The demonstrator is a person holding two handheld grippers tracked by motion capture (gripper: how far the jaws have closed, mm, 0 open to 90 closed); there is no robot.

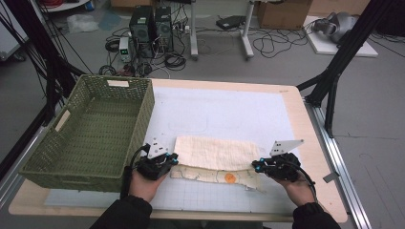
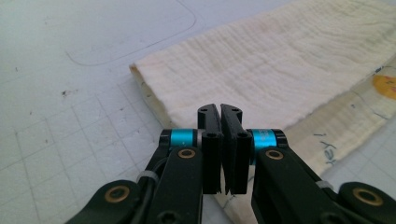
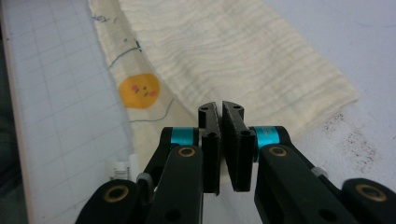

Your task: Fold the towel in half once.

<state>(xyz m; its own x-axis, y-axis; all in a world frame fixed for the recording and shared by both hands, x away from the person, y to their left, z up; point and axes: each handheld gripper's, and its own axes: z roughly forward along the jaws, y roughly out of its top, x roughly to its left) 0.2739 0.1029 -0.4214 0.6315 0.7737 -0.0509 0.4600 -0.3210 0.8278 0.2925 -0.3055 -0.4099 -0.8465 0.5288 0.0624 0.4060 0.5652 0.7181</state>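
Note:
A cream cloth (image 1: 215, 152) lies folded on the white mat, its top layer set back so a printed strip with an orange face (image 1: 230, 178) shows along the front. My left gripper (image 1: 173, 159) sits at the cloth's left end, the right gripper (image 1: 256, 165) at its right end. In the left gripper view the jaws (image 2: 220, 109) stand pressed together over the cloth's (image 2: 280, 60) front edge, a sliver of fabric in the slit. In the right gripper view the gripper (image 3: 221, 107) is likewise shut, pale cloth (image 3: 233, 51) showing between the pads, the orange face (image 3: 139, 90) to its left.
A green woven basket (image 1: 143, 114) stands on the table's left side, close to my left hand. A white gridded mat (image 1: 215, 109) covers the tabletop behind the cloth. The table's right edge is near my right hand. Cables and computer cases lie on the floor beyond.

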